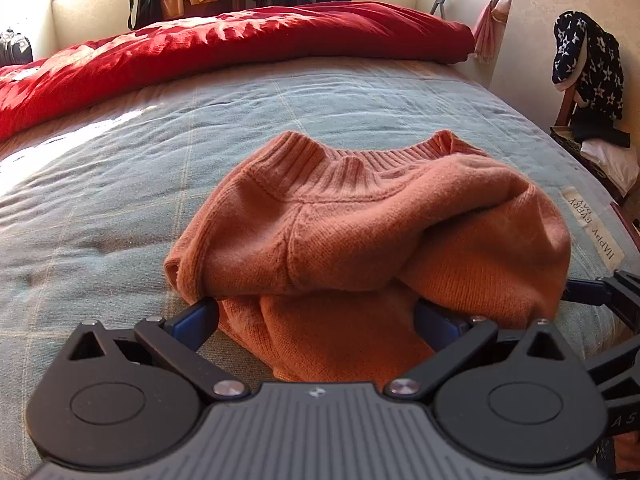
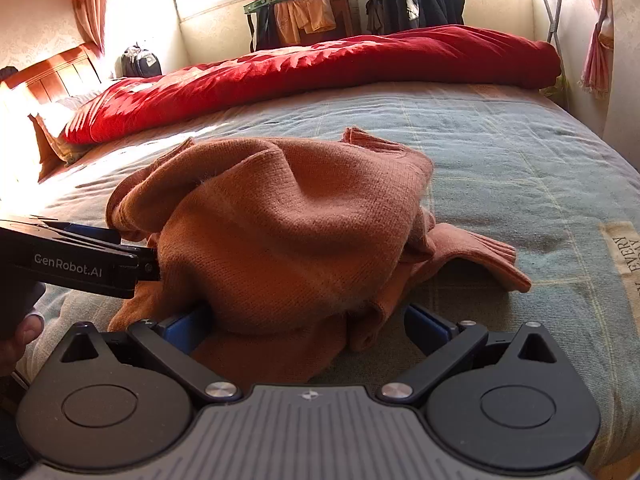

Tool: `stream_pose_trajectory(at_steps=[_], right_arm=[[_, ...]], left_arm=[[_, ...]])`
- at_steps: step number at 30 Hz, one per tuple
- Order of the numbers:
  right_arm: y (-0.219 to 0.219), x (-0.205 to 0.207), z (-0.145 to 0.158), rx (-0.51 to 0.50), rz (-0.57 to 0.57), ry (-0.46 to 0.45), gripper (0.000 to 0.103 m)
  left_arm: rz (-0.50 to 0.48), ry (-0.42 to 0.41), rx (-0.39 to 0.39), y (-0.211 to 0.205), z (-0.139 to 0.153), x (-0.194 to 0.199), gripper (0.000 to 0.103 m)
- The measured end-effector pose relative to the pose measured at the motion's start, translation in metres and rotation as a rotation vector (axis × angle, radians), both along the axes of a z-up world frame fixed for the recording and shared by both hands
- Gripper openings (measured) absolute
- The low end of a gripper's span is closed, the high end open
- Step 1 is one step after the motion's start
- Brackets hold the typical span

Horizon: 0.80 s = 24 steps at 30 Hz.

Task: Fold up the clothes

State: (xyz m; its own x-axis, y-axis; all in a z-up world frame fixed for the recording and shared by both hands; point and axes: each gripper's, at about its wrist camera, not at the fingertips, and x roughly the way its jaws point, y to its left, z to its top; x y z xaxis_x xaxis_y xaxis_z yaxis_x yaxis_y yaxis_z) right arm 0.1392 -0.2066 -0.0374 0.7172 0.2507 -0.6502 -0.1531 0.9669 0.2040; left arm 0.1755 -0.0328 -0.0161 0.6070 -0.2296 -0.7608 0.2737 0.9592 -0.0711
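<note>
Sunlit bedroom, blue-grey bedspread: an orange knit sweater lies bunched on the bed, ribbed collar away from the cameras, one sleeve trailing right. Both tongs are spread wide at its near edge, the left tongs and right tongs each straddling folds without pinching. Behind lies a red duvet.

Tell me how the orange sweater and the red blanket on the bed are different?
The orange sweater is knitted, with a ribbed collar; the red blanket looks smooth and crinkled.
The sweater is a small heap near the front of the bed; the blanket stretches in a long roll across the far side.
Both open grippers sit at the sweater; nothing touches the blanket.
Both are soft cloth lying on the same blue-grey cover.
</note>
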Motion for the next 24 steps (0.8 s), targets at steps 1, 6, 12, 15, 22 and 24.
stream_pose_trajectory(at_steps=[1, 6, 12, 15, 22, 24], right_arm=[[-0.001, 0.003, -0.001, 0.012, 0.006, 0.0, 0.103], [-0.001, 0.015, -0.003, 0.033, 0.041, -0.024, 0.103], [0.001, 0.019, -0.005, 0.033, 0.046, -0.042, 0.103], [0.001, 0.016, -0.006, 0.031, 0.032, -0.045, 0.103], [0.0, -0.002, 0.001, 0.013, 0.017, -0.049, 0.103], [0.003, -0.009, 0.008, -0.014, 0.027, -0.068, 0.103]], left_arm=[[-0.007, 0.01, -0.017, 0.003, -0.002, 0.002, 0.103], [-0.029, 0.059, -0.089, 0.019, -0.013, 0.008, 0.103], [-0.023, 0.069, -0.108, 0.028, -0.022, 0.004, 0.103], [-0.008, 0.077, -0.143, 0.03, -0.025, 0.002, 0.103], [0.005, 0.061, -0.149, 0.043, -0.024, -0.009, 0.103], [0.007, 0.04, -0.082, 0.046, -0.019, -0.015, 0.103]])
